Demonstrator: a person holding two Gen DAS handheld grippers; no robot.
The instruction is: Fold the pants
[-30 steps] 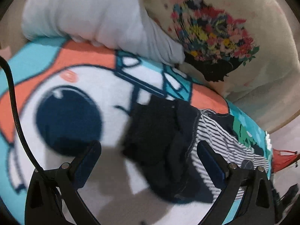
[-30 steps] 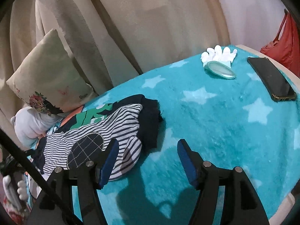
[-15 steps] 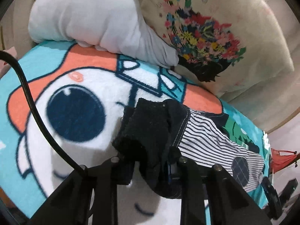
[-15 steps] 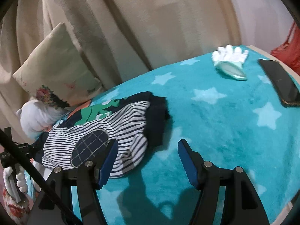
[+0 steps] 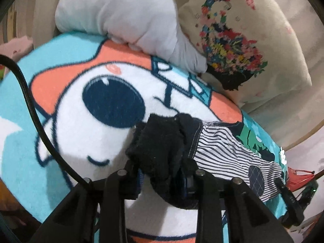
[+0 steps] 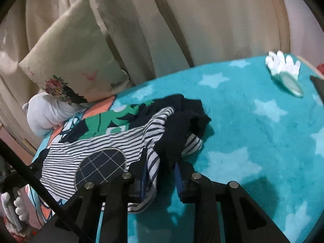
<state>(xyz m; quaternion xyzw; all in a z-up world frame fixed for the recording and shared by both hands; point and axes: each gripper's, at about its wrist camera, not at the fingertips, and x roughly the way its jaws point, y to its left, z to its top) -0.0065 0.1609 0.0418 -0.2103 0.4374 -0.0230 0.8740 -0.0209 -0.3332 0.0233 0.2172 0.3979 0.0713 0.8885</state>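
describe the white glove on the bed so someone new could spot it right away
Start from the teal star-print blanket that covers the bed in the right wrist view, and follow it to its far right corner, well away from the striped pants. The white glove lies there, fingers spread toward the curtain. A pale green oval object rests against it; nothing else nearby is white.

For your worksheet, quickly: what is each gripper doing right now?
Left gripper: closed on the dark end of the pants.
Right gripper: closed on the pants' other end.

Striped knit pants (image 6: 97, 147) with fuzzy dark cuffs, plush fleece blanket (image 6: 253, 125), matt black plastic gripper fingers (image 6: 141, 174).
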